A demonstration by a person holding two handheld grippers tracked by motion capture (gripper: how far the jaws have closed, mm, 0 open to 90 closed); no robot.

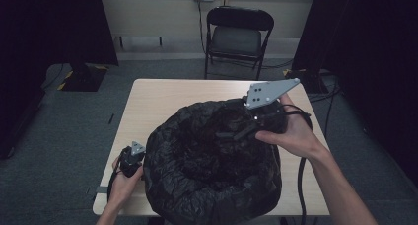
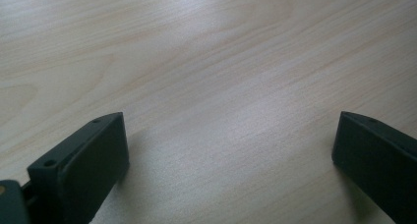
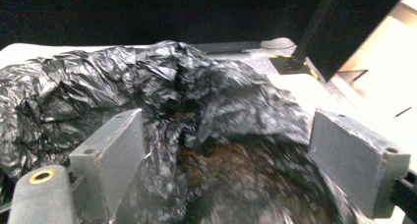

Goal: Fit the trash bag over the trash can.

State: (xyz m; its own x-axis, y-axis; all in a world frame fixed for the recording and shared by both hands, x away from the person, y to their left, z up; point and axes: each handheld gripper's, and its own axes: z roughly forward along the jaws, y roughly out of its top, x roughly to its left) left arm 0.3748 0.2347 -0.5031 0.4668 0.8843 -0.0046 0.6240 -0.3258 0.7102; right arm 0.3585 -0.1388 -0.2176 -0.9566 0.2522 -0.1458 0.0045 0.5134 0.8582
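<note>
Sitting mouth-up on the pale wooden table (image 1: pixel 162 99), crumpled black plastic bag (image 1: pixel 212 161), no clear long axis; right gripper (image 1: pixel 241 131) jaws spread wide over its rim, left gripper (image 2: pixel 231 150) wide open, holding nothing

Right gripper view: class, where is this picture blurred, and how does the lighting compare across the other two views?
Right gripper view: black plastic bag sharp above, smeared low between the jaws. Left gripper view: evenly lit wooden table, soft jaw shadows. High view: dim, dark surroundings.

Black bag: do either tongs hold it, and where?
Neither. Left tongs open over bare table; right tongs open at the black bag rim.
</note>
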